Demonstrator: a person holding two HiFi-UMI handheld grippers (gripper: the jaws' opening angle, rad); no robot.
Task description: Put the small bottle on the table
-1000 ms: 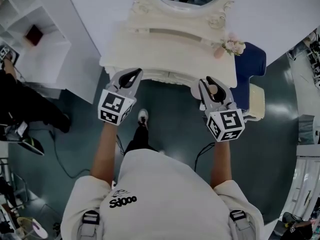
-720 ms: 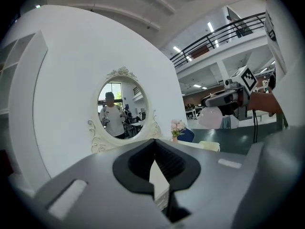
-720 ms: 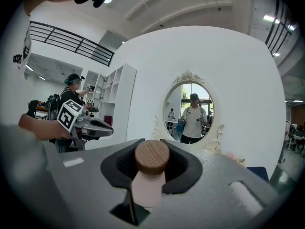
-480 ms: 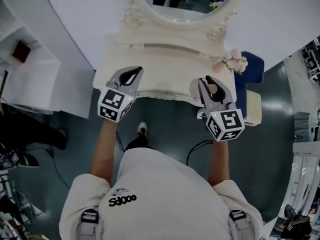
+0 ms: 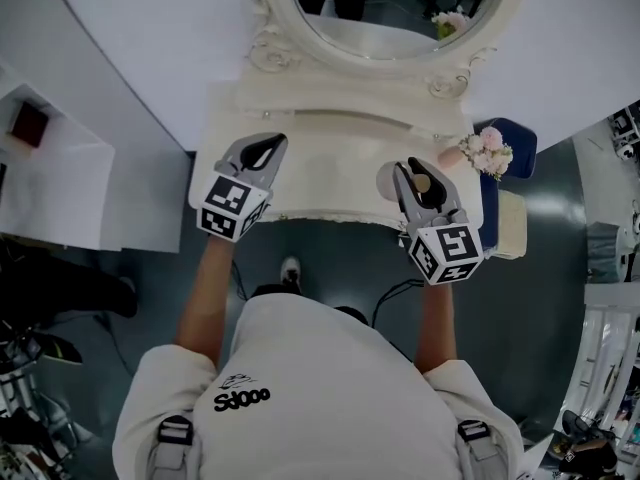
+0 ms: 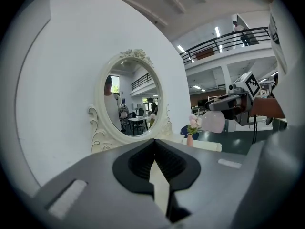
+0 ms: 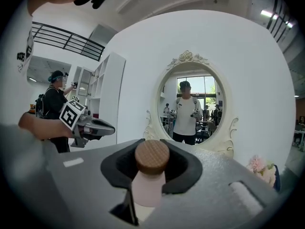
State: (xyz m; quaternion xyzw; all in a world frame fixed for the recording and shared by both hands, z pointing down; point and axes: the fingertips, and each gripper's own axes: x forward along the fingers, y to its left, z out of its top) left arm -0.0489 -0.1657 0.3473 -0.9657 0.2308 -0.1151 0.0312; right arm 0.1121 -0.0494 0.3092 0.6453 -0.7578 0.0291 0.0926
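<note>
A small pale pink bottle [image 7: 148, 185] with a round brown cap [image 5: 422, 182] sits upright between the jaws of my right gripper [image 5: 410, 170], which is shut on it below the cap. That gripper hovers over the front right part of the cream dressing table [image 5: 330, 158]. In the left gripper view the same bottle [image 6: 214, 121] hangs in the right gripper's jaws above the table. My left gripper [image 5: 272, 144] is over the table's front left, shut with nothing in it; its tips [image 6: 153, 142] meet.
An oval mirror [image 5: 395, 8] in an ornate cream frame stands at the back of the table. A small vase of pink flowers [image 5: 487, 150] sits on its right end. A blue chair [image 5: 512, 158] is beyond that; a white shelf unit [image 5: 60, 178] stands left.
Both grippers have moved forward together, from in front of the table's edge to over its top. The bottle has stayed in the right gripper's jaws.
</note>
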